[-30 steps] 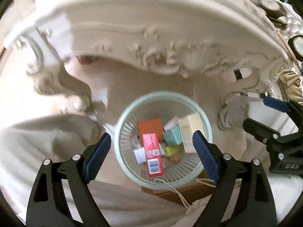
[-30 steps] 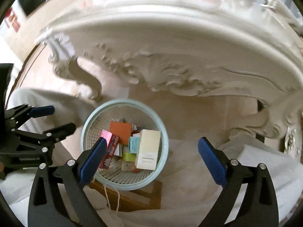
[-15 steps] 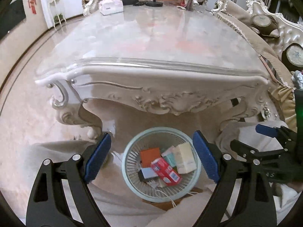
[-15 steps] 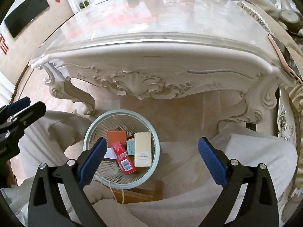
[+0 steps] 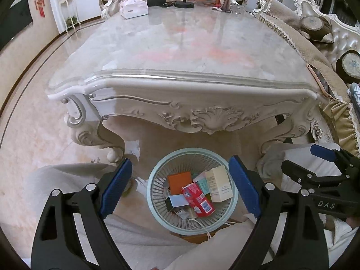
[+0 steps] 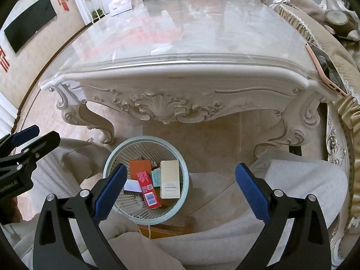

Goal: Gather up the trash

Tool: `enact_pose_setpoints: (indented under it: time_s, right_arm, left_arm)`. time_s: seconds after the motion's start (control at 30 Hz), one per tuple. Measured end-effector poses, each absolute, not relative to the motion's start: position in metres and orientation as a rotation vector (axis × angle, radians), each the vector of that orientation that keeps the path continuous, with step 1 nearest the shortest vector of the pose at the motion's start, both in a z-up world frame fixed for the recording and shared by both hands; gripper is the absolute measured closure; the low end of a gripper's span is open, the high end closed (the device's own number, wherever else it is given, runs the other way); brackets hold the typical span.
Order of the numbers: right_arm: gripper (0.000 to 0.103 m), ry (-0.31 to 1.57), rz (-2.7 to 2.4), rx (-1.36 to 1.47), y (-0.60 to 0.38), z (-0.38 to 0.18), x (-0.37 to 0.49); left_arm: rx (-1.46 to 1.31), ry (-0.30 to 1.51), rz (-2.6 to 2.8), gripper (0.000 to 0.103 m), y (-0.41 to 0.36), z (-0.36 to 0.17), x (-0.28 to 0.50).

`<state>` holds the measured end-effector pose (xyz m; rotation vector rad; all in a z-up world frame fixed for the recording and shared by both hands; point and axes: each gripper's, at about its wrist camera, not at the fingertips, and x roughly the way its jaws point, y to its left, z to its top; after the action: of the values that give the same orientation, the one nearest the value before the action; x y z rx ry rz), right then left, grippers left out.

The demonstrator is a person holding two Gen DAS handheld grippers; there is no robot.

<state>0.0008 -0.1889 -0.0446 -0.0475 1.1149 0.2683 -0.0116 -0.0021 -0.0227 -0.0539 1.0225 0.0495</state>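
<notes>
A pale green mesh waste basket stands on the floor below the table's near edge, also in the right wrist view. In it lie several cartons: a red box, an orange box, a cream box and a teal box. My left gripper is open and empty, high above the basket. My right gripper is open and empty, above the basket's right side. Each gripper shows at the edge of the other's view.
An ornate white marble-topped table fills the upper view, with a tissue box, fruit and dark items at its far end. A pink phone lies at its right corner. A sofa stands on the right. The person's grey-clad legs flank the basket.
Both grippers have risen and pulled back from the basket, so the table top has come into view. The red box has settled among the cartons in the basket.
</notes>
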Motion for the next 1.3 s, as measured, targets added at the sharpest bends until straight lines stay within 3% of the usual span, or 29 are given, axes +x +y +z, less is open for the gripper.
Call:
enact_pose_setpoints:
  time_s: [1.3]
  right_arm:
    - [0.010, 1.138, 0.260, -0.029, -0.1892, -0.0509, 0.0010]
  left_arm:
    - [-0.040, 1.028, 0.055, 0.017, -0.0040, -0.0222, -0.0161]
